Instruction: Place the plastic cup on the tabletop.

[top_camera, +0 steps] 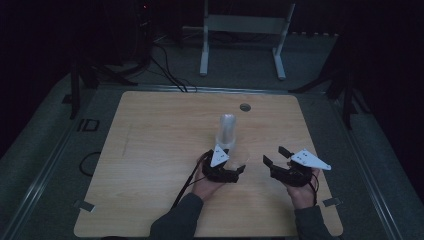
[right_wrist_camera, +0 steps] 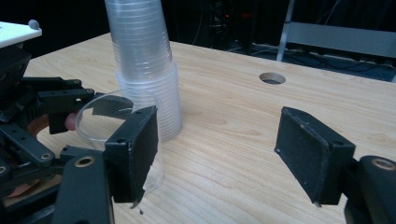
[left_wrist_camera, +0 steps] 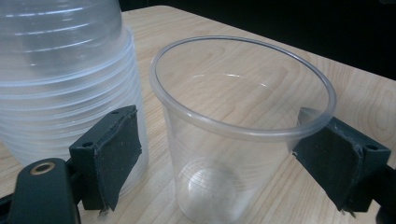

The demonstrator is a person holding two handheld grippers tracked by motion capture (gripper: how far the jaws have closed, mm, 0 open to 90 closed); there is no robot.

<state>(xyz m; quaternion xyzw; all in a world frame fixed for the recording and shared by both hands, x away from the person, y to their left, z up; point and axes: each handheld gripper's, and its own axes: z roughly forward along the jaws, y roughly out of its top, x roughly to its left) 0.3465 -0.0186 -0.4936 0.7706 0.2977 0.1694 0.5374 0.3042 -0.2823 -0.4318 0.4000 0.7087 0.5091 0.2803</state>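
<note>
While the left gripper stands spread around a single clear cup set upright just beside the cup stack, pads apparently off it, this reads as release; next, back away. Right gripper waits agape, empty.

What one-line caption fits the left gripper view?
Left gripper, jaws open around a single upright clear cup, beside the cup stack.

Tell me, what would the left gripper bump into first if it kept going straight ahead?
Probably the single clear cup, standing upright between the left gripper's open jaws. The stack of cups sits just beside that line, by one jaw, so it might get brushed too.
</note>
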